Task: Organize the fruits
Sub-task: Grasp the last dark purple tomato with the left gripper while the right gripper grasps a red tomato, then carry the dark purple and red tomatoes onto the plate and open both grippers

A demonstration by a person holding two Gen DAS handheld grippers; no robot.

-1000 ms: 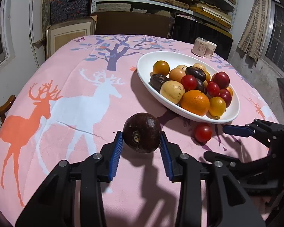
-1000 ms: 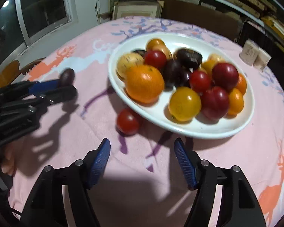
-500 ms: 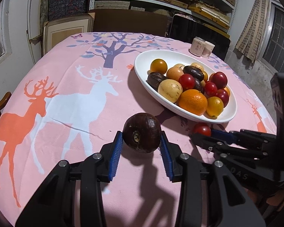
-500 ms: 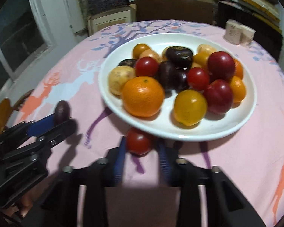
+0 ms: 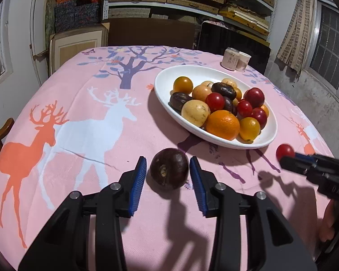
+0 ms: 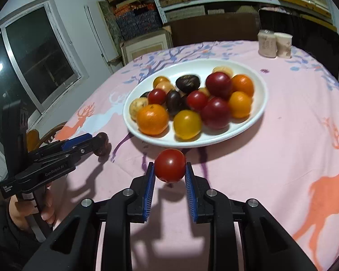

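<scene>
A small red tomato point(image 6: 170, 168) sits clamped between the blue pads of the right gripper point(image 6: 169, 176), lifted just clear of the pink tablecloth point(image 6: 282, 153) and close in front of the white bowl point(image 6: 257, 113) heaped with fruit. This looks like the carry step, and the next move seems to call for raising it over the near rim and letting go onto the pile. To the left, the left gripper point(image 5: 167, 176) pinches a dark brown round fruit point(image 5: 169, 172), held low above the cloth and further from the bowl.
</scene>
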